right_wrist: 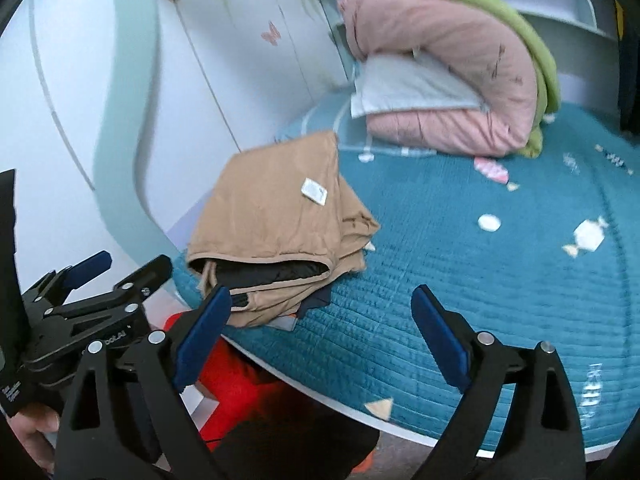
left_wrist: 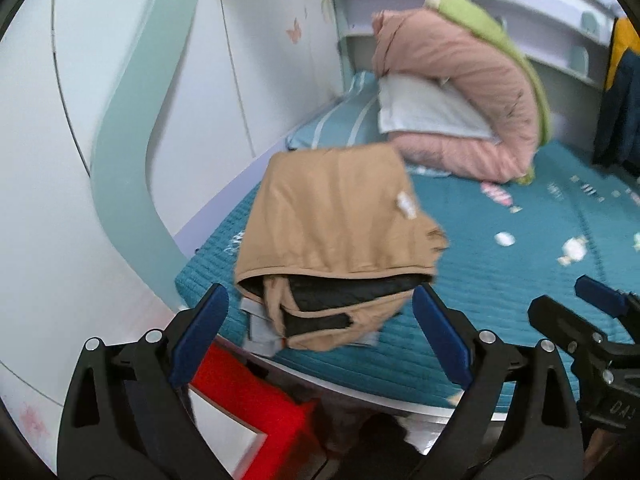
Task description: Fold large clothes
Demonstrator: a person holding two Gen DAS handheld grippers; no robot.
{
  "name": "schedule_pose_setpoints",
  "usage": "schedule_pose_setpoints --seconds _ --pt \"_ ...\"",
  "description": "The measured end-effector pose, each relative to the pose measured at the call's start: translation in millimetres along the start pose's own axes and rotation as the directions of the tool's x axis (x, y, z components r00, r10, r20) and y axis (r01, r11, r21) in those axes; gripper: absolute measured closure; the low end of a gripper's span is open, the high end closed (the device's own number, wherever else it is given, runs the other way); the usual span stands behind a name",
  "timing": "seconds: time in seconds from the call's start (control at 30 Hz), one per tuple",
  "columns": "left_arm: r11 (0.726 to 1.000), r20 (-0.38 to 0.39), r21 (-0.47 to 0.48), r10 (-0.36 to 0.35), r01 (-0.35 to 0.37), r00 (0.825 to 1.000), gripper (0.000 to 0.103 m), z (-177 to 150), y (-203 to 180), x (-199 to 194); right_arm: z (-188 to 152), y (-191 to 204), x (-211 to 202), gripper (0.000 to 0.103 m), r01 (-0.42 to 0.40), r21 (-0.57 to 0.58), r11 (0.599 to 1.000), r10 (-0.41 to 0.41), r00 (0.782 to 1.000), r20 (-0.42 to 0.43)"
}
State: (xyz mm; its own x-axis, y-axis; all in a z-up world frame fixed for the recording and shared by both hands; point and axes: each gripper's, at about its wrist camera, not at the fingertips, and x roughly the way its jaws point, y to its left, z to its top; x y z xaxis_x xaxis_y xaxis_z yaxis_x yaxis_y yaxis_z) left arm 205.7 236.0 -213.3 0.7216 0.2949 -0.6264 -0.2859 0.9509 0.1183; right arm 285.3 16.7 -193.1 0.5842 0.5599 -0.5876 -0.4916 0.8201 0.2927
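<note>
Folded tan garment [left_wrist: 336, 240], black lining showing at its open edge and a small white label [right_wrist: 314, 191] on top, lies at the near corner of a bed's teal quilted cover [right_wrist: 460, 280], close to the pale wardrobe doors [left_wrist: 120, 100]. Both handheld tools hang over the bed's edge, clear of the cloth: the left gripper [left_wrist: 320, 332] stands wide apart with nothing between its blue pads, and the right gripper [right_wrist: 322, 332] is likewise spread and empty. Farther back, a rolled pink quilt [right_wrist: 452, 92] wraps a white pillow [left_wrist: 428, 108].
</note>
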Motion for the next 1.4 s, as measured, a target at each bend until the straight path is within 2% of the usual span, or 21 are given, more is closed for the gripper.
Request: schedule_pose_setpoints --seconds 0.13,0.3,0.4,0.53,0.7,1.0,1.4 --pt "0.996 0.025 -0.053 -0.066 0.067 0.998 0.01 -3 -11 -37 -1 3 -47 0.014 0.006 -0.035 0.999 -0.004 0.999 0.047" --pt "0.993 0.092 -0.037 -0.11 0.114 0.99 0.01 -2 -35 -91 -2 0 -110 0.013 0.082 -0.072 0.994 -0.07 0.986 0.151" --pt "0.994 0.151 -0.026 -0.103 0.108 0.983 0.005 1 -47 -124 -4 -6 -143 0.013 0.105 -0.062 0.993 -0.091 0.977 0.192" --pt "0.991 0.214 -0.003 -0.131 0.135 0.968 0.005 2 -65 -159 -5 -13 -179 0.013 0.118 -0.034 0.992 -0.107 0.968 0.226" --pt "0.991 0.272 0.024 -0.136 0.135 0.953 0.005 -2 -83 -194 -6 -15 -222 0.009 0.139 -0.033 0.99 -0.124 0.949 0.291" --pt "0.988 0.348 0.062 -0.157 0.144 0.924 0.005 -1 -101 -240 -14 -10 -265 0.008 0.197 -0.076 0.978 -0.157 0.918 0.364" --pt "0.988 0.415 0.082 -0.155 0.133 0.897 0.005 -4 -113 -271 -21 -7 -296 0.008 0.317 -0.083 0.945 -0.245 0.851 0.464"
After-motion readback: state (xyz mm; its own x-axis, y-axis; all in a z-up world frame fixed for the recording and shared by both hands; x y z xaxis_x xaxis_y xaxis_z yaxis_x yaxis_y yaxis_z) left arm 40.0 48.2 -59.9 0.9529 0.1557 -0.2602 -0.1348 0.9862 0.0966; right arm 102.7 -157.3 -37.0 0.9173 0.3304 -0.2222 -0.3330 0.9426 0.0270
